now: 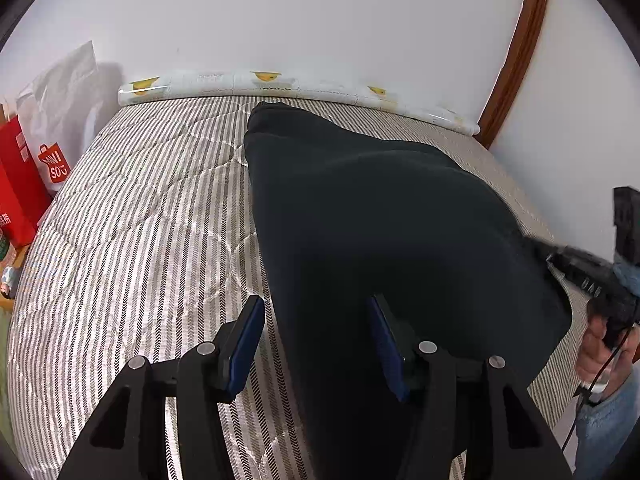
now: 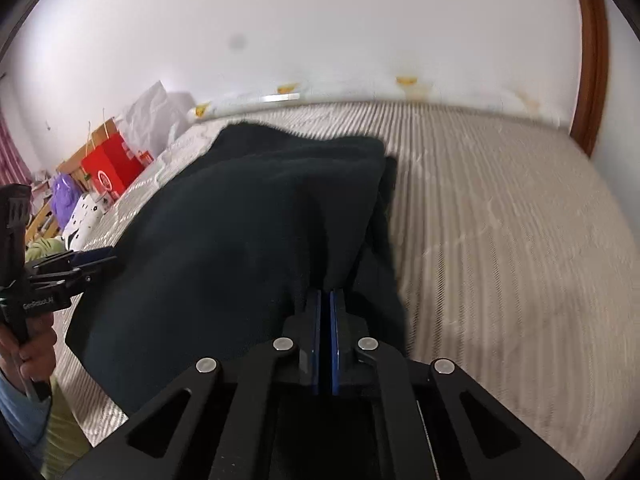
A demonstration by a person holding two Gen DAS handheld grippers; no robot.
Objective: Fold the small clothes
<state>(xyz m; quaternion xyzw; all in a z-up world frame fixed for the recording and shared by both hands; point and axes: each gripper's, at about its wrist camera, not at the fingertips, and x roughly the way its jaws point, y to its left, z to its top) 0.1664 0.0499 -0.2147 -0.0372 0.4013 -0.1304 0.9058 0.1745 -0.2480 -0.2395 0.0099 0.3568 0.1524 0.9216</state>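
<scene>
My right gripper pinches the cloth; my left gripper gapes, holding nothing. One-sided pull could skew the fold.

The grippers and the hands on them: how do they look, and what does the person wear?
Both grippers, left and right, are black linkages with silver pivot pins and blue pads. White lettering marks the left one's side. A thin black cable hangs by the right hand. Light blue sleeve.
</scene>
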